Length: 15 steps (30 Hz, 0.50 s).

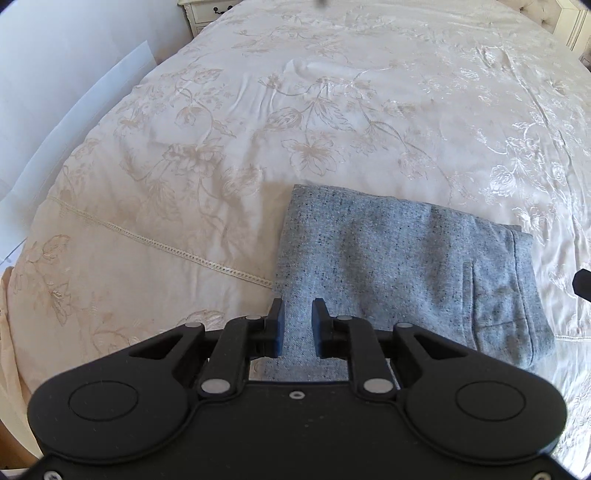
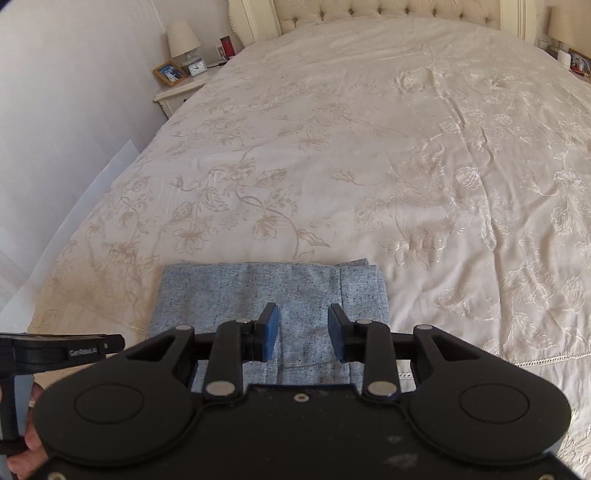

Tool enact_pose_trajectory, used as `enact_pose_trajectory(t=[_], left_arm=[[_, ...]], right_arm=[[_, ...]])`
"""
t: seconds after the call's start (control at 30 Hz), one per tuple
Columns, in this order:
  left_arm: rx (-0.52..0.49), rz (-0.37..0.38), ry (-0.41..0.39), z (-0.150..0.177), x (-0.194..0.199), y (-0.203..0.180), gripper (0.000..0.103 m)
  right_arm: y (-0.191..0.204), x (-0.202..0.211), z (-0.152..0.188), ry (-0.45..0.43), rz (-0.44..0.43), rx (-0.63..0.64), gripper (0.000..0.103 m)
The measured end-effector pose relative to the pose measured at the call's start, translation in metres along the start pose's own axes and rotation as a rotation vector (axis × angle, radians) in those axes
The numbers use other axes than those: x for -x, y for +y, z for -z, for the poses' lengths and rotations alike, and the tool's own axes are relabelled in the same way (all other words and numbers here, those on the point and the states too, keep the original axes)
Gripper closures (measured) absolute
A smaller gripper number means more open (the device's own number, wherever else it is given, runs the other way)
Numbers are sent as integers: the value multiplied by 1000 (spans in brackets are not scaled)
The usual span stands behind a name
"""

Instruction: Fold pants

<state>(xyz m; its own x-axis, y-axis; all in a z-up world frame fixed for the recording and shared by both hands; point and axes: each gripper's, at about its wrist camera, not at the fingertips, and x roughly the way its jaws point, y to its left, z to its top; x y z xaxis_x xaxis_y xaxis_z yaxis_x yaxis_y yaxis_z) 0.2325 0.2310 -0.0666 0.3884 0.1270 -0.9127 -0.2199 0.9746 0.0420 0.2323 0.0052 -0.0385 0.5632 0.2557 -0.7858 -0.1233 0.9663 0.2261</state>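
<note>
The grey marled pants lie folded into a compact rectangle on the cream floral bedspread, close to its foot edge and well away from the tufted headboard. A pocket slit and the waistband show on the side of the bundle that lies to the right in the left wrist view. The left gripper hangs just above the near left part of the pants, its jaws parted with only a narrow gap, gripping nothing. The right gripper hovers over the near edge of the pants with jaws spread wider (also empty). In the right wrist view a hand holding the other gripper's handle shows left of the pants. Far beyond the pants, beside the headboard, a nightstand carries a lamp, a framed photo and a small clock.
</note>
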Motion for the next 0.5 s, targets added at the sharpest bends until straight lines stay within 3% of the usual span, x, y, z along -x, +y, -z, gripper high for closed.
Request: enact_pose_trajectory(t=[0.17, 0.5], left_arm=[[41, 14, -8, 18, 24, -12, 79], [56, -29, -21, 58, 62, -35, 78]], right_arm=[[8, 23, 16, -6, -39, 33, 70], [6, 65, 48, -14, -74, 62, 69]])
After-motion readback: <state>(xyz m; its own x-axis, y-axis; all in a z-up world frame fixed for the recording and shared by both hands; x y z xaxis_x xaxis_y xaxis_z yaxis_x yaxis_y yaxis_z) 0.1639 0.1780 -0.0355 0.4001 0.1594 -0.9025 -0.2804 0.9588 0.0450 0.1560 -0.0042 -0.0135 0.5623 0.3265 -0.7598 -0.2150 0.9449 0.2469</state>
